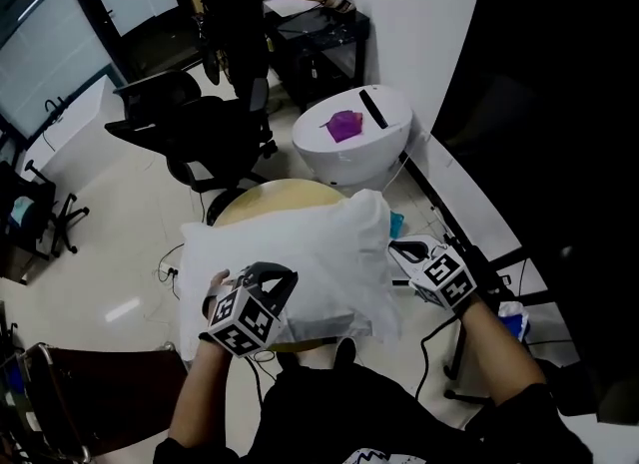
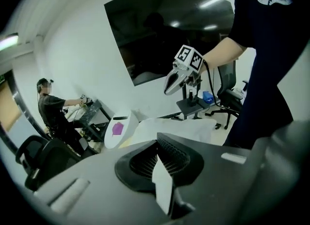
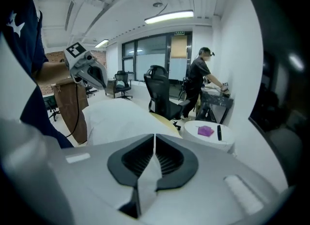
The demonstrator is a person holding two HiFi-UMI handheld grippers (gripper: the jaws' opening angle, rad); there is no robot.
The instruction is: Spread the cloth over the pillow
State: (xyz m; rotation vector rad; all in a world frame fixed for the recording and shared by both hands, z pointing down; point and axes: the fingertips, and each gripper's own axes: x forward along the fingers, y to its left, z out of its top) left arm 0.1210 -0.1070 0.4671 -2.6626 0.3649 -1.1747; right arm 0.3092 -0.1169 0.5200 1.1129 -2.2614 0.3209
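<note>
A round pale wooden table [image 1: 250,201] carries a plump white rectangular pillow [image 1: 300,242], which covers most of its top; all places below are given from that pillow. Beyond its far right corner stands a white drum-shaped side table [image 1: 324,158]; beyond its far left corner is a black office chair [image 1: 200,138], and further off a person in black clothes [image 1: 235,3] stands at a dark desk [image 1: 324,38].

The thin white cloth [image 3: 145,180] is held at the pillow's near side, pinched by both grippers; in the head view it cannot be told apart from the pillow's own white surface.

The left gripper [image 1: 272,274], grey with a marker cube, sits over the pillow's near left part; its jaws are closed tight on a fold of the cloth, which stands up between the ribbed pads [image 2: 169,154]. The right gripper [image 1: 401,250] is at the pillow's right edge, near the front corner; its jaws are likewise pressed together on a strip of the cloth that hangs out toward the camera.

On the side table, past the pillow, lie a small crumpled purple thing [image 1: 344,125] and, just to its right, a slim black bar [image 1: 372,108].
</note>
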